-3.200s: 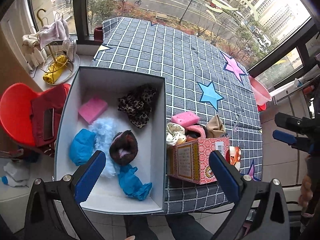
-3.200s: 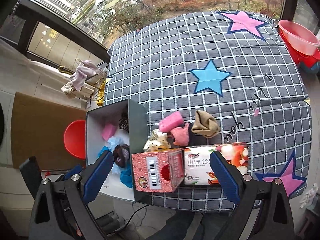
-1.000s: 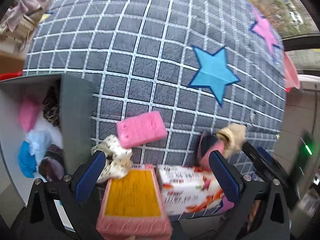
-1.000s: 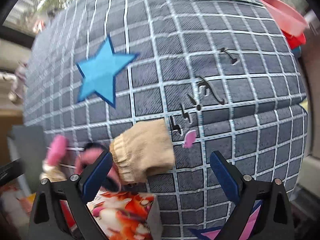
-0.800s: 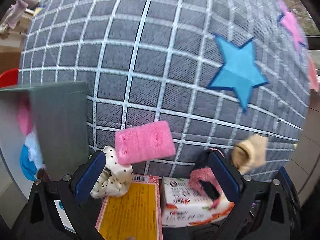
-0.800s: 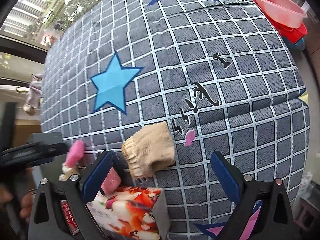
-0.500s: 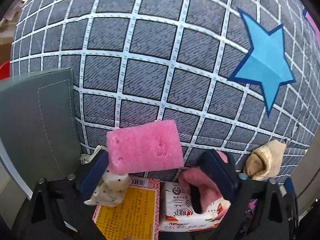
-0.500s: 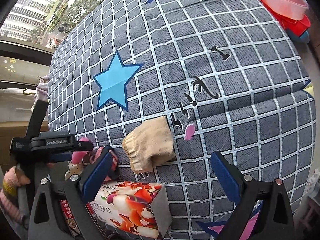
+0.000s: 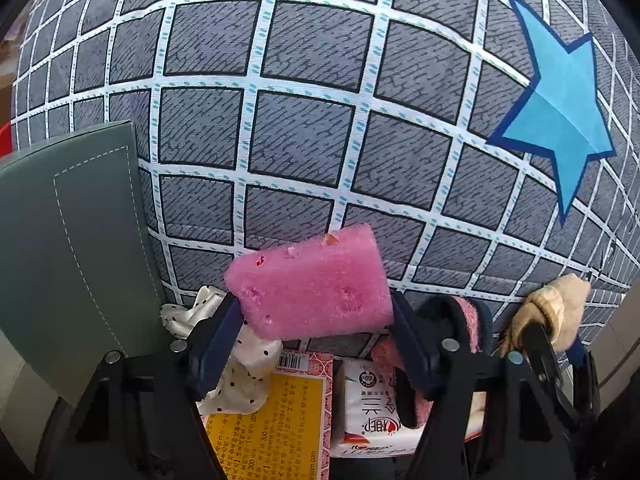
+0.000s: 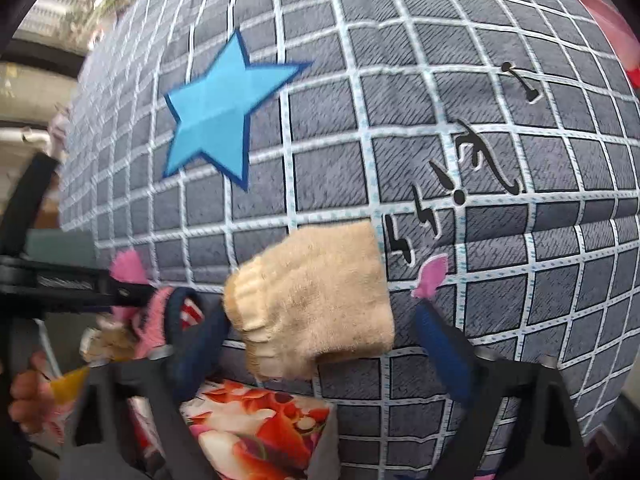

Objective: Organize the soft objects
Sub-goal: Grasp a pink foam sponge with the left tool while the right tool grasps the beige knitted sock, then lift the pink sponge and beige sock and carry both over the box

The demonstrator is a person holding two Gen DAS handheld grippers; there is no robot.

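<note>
My left gripper (image 9: 316, 316) is shut on a pink sponge (image 9: 310, 282), both blue pads pressed against its ends, just above the checked tablecloth. My right gripper (image 10: 320, 316) is open around a beige folded sock (image 10: 316, 300); its left pad touches the sock, its right pad (image 10: 436, 344) stands apart. A pink and navy sock (image 9: 460, 324) lies between the two; it also shows in the right wrist view (image 10: 168, 312). A white dotted scrunchie (image 9: 236, 360) lies under the left gripper.
A green-walled storage box (image 9: 68, 240) stands at left. A yellow-topped tissue box (image 9: 268, 428) and a floral tissue pack (image 10: 260, 432) sit at the table's near edge. The left gripper's arm (image 10: 52, 276) crosses the right wrist view.
Both grippers came down close to the table. The left jaws closed on the pink sponge. The right gripper moved in around the beige sock.
</note>
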